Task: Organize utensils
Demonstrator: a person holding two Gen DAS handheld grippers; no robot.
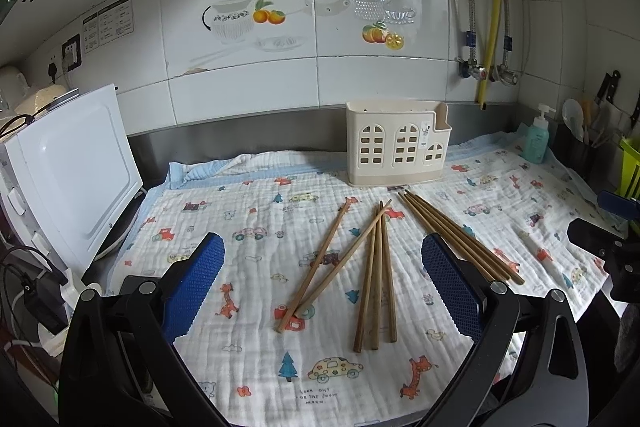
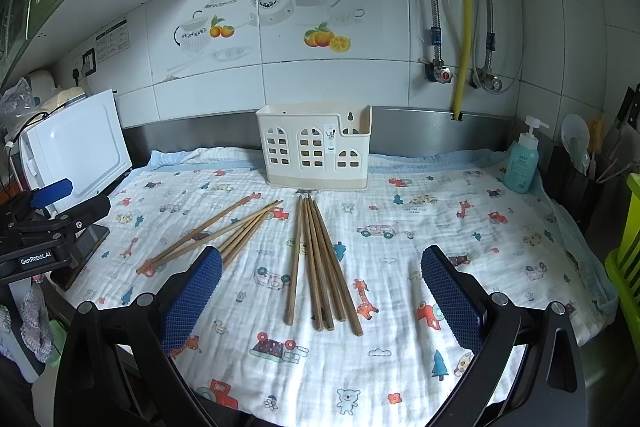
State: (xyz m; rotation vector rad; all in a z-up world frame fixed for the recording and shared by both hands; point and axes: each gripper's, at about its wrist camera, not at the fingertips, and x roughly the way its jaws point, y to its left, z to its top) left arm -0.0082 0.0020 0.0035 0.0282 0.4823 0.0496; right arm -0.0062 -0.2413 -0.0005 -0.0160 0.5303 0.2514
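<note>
The left gripper (image 1: 324,283) has its blue-padded fingers (image 1: 196,279) spread wide and empty, hovering over the cloth; its right pad hides the near part of the darker chopstick bundle. The right gripper (image 2: 322,291) likewise holds its fingers (image 2: 450,297) apart with nothing between them, and its left pad covers the near ends of a few of the lighter sticks. Both grippers' bodies are cut off by the lower frame edge.

Between the left fingers lie the lighter chopsticks (image 1: 360,267): wooden, brown, loosely crossed, two slanting left and three nearly parallel. The darker chopsticks (image 2: 320,263) lie as a tighter fan between the right fingers, tips converging toward the holder. All rest flat on a white muslin cloth (image 2: 460,227) printed with cars, giraffes and trees, spread over the table.

Behind the sticks, on the cloth's far part, stands a cream plastic utensil holder (image 2: 314,147) with arched window cut-outs; what is inside it cannot be made out. A small label on its front is too small to read. Right of it stands a teal pump bottle (image 2: 522,159); a white appliance (image 1: 76,171) sits at the left edge, partly cut off.
</note>
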